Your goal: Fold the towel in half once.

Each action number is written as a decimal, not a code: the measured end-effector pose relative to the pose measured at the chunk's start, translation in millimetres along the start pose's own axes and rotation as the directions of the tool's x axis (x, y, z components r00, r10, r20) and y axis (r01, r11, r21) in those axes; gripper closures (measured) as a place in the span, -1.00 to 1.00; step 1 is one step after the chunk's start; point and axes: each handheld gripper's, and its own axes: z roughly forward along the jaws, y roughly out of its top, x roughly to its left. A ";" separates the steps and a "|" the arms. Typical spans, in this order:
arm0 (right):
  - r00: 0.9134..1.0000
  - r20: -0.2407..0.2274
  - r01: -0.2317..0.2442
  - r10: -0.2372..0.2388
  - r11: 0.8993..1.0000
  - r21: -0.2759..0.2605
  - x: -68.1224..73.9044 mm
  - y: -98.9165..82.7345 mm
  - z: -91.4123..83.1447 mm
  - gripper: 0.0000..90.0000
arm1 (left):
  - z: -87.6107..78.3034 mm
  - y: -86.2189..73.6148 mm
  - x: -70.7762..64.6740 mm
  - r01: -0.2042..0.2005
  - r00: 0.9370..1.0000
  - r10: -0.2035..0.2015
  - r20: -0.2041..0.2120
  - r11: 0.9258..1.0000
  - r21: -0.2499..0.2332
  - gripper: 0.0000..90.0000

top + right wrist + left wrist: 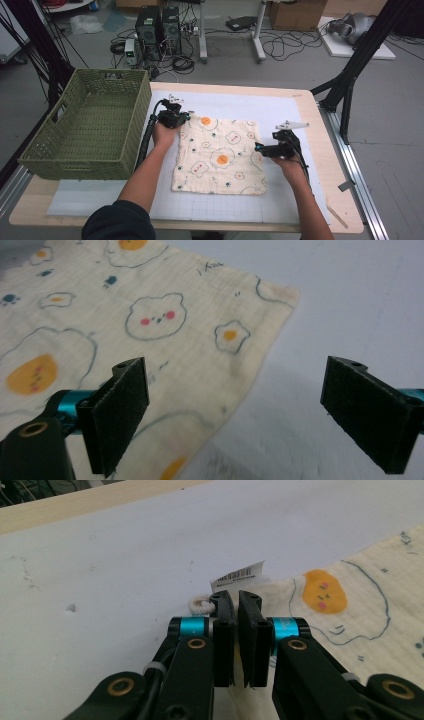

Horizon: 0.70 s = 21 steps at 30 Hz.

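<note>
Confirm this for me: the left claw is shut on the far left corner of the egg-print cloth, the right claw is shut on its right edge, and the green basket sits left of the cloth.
Not quite. The right claw is open, its jaws wide apart over the right edge of the cloth, as the right gripper view shows. The left claw is shut on the corner, and the basket sits left of the cloth.

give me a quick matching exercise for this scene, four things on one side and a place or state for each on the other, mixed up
Things:
1. left hand-held gripper
2. right hand-held gripper
3. green basket
4. cloth

Places or states:
A. lies flat on the white mat, printed with fried eggs
B. jaws wide open over the cloth's edge
C. stands at the table's left end
D. jaws shut at the cloth's corner by the tag

Pairs: 1-D, 2-B, 3-C, 4-A
</note>
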 end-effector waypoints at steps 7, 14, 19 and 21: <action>1.000 0.001 0.025 -0.026 0.998 0.055 -10.4 32.5 41.8 -0.76 | -3.6 1.3 -1.2 0.016 1.000 -0.016 0.004 1.000 -0.007 0.88; 1.000 0.019 0.006 -0.008 0.995 0.099 -14.7 44.6 70.8 -0.67 | -6.2 1.3 0.1 0.006 1.000 -0.006 0.007 1.000 -0.003 0.88; 0.998 0.069 -0.007 -0.002 0.993 0.115 -17.0 51.5 85.0 -0.51 | -8.2 -0.1 1.5 0.031 0.999 -0.031 0.007 1.000 0.005 0.88; 0.997 0.075 0.006 -0.015 0.993 0.120 -16.5 53.9 88.2 -0.31 | -8.0 -0.2 0.8 0.045 0.999 -0.045 0.012 0.999 0.003 0.88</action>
